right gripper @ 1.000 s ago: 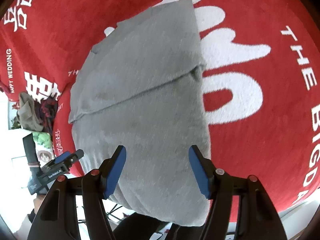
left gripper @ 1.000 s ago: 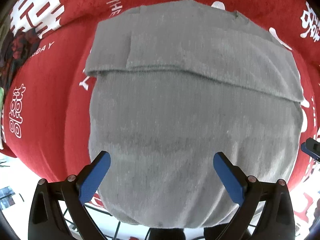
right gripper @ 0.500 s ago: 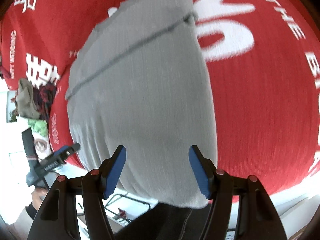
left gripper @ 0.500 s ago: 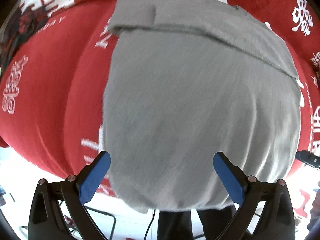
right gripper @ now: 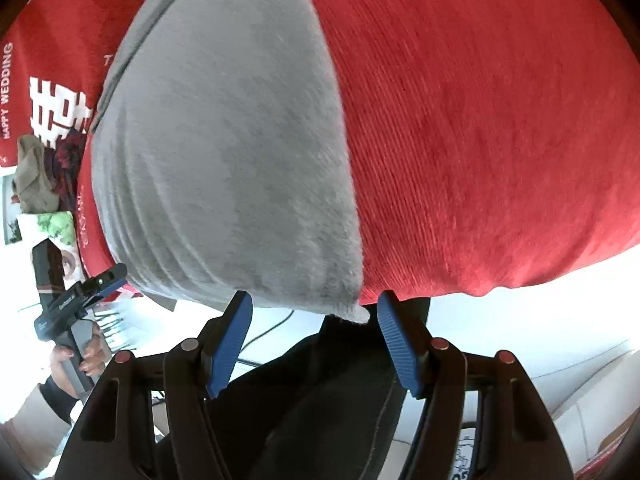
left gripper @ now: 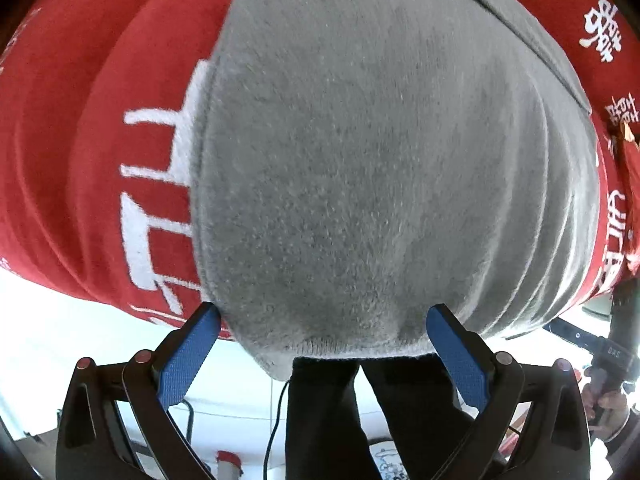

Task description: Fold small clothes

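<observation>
A grey knit garment (left gripper: pixel 380 168) lies flat on a red cloth-covered table (left gripper: pixel 92 128), its near hem hanging at the table's front edge. My left gripper (left gripper: pixel 322 320) is open, its blue pads either side of the hem's left-middle part, empty. In the right wrist view the same grey garment (right gripper: pixel 224 152) fills the left half. My right gripper (right gripper: pixel 314 310) is open around the garment's near right corner. The left gripper also shows in the right wrist view (right gripper: pixel 80 296), held in a hand.
The red cloth (right gripper: pixel 480 140) has white lettering. A pile of other clothes (right gripper: pixel 36 176) lies at the far left. The person's dark trousers (left gripper: pixel 360 420) stand just below the table edge. The right gripper shows at the right of the left wrist view (left gripper: pixel 588 344).
Both grippers have come down and toward the near edge of the table. The garment's near hem now sits between their open pads. The garment has not moved.
</observation>
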A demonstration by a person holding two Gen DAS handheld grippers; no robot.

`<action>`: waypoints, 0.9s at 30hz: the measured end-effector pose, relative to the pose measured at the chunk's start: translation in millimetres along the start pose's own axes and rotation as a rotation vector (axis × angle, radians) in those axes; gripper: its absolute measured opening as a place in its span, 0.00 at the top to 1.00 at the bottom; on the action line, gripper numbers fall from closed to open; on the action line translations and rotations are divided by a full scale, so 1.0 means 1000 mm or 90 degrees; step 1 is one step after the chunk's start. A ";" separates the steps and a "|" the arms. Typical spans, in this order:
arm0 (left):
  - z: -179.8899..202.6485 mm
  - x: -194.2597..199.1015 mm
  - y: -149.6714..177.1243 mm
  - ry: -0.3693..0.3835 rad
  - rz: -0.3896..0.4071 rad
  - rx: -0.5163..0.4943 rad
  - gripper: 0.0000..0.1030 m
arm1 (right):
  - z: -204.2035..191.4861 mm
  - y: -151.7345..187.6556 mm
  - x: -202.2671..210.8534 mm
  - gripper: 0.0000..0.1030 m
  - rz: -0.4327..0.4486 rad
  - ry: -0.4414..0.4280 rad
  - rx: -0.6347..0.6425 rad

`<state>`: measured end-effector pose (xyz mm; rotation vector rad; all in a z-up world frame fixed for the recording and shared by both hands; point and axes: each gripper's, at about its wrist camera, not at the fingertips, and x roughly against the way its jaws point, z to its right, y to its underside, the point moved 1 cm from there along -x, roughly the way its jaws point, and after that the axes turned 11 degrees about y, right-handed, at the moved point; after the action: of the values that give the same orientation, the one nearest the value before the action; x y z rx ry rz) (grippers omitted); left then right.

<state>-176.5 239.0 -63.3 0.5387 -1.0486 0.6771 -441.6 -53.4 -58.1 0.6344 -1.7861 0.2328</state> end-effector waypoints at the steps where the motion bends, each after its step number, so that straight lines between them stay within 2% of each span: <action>1: -0.001 -0.003 0.001 0.002 -0.002 -0.003 0.00 | 0.000 0.000 -0.004 0.33 0.001 -0.001 0.003; 4: 0.017 -0.014 0.001 0.010 -0.004 -0.001 0.03 | -0.002 0.002 -0.017 0.32 -0.009 -0.019 0.003; 5: 0.018 -0.017 0.005 0.008 -0.003 -0.003 0.08 | -0.001 0.004 -0.019 0.32 -0.013 -0.026 0.003; 7: 0.021 -0.019 0.003 -0.001 -0.007 0.001 0.30 | -0.003 0.007 -0.023 0.36 -0.019 -0.039 -0.003; 8: 0.018 -0.016 0.005 0.014 -0.007 0.008 0.39 | -0.003 0.008 -0.022 0.52 -0.022 -0.049 -0.019; 9: 0.015 -0.011 0.003 0.031 -0.010 0.012 0.62 | -0.004 0.007 -0.022 0.75 -0.032 -0.057 -0.035; 10: 0.014 -0.006 0.003 0.066 -0.017 0.015 0.85 | -0.004 0.006 -0.022 0.86 -0.036 -0.068 -0.045; 11: 0.015 -0.001 0.002 0.095 -0.023 0.019 0.85 | -0.003 0.007 -0.018 0.88 -0.037 -0.091 -0.056; 15: 0.031 0.020 -0.004 0.136 -0.013 -0.006 0.85 | -0.016 0.002 0.011 0.91 -0.026 -0.180 -0.043; 19: 0.053 0.049 -0.033 0.194 0.042 -0.008 0.85 | -0.039 -0.030 0.057 0.92 0.033 -0.269 -0.042; 21: 0.063 0.059 -0.056 0.210 0.074 -0.007 0.85 | -0.046 -0.052 0.071 0.96 0.061 -0.290 -0.044; 23: 0.070 0.067 -0.086 0.214 0.098 -0.004 0.85 | -0.051 -0.086 0.083 0.96 0.095 -0.309 -0.054; 25: 0.076 0.072 -0.119 0.195 0.125 -0.005 0.85 | -0.053 -0.112 0.088 0.96 0.110 -0.298 -0.054; 27: 0.077 0.068 -0.137 0.168 0.140 -0.007 0.85 | -0.054 -0.139 0.087 0.96 0.116 -0.280 -0.059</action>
<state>-100.4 109.6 18.9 0.3164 -0.8693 0.9101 -339.6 -170.3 17.9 0.4794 -2.2681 0.1376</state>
